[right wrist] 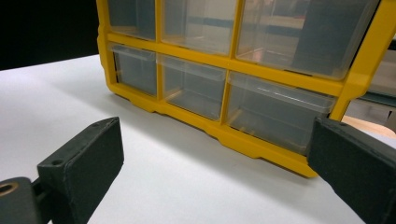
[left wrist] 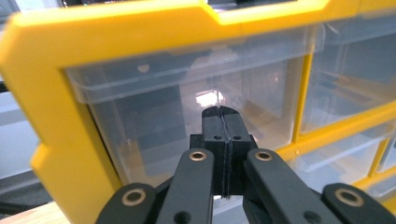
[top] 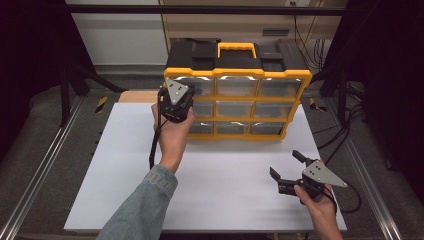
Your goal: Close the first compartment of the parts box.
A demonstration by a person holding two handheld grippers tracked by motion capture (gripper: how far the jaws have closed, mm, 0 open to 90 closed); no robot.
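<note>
The left claw point(left wrist: 223, 114), shut and empty, points at the top-left drawer point(left wrist: 187, 107) straight ahead. The right claw point(top: 286, 167) gapes wide, empty, well back over the tabletop point(top: 220, 175).

High view: fixed above person's side, looks forward and down, takes in whole white tabletop point(top: 210, 195), drawer cabinet point(top: 239, 92) at far edge, both forearms from bottom.

Left gripper view: rides on left gripper point(left wrist: 224, 114), faces cabinet's top-left clear drawer point(left wrist: 187, 121) very close, yellow frame at left.

Right gripper view: low over tabletop point(right wrist: 154, 177), rides on right gripper point(right wrist: 210, 172), looks along it at cabinet's lower drawer rows, farther off, at a slant.

All three share cabinet front.
</note>
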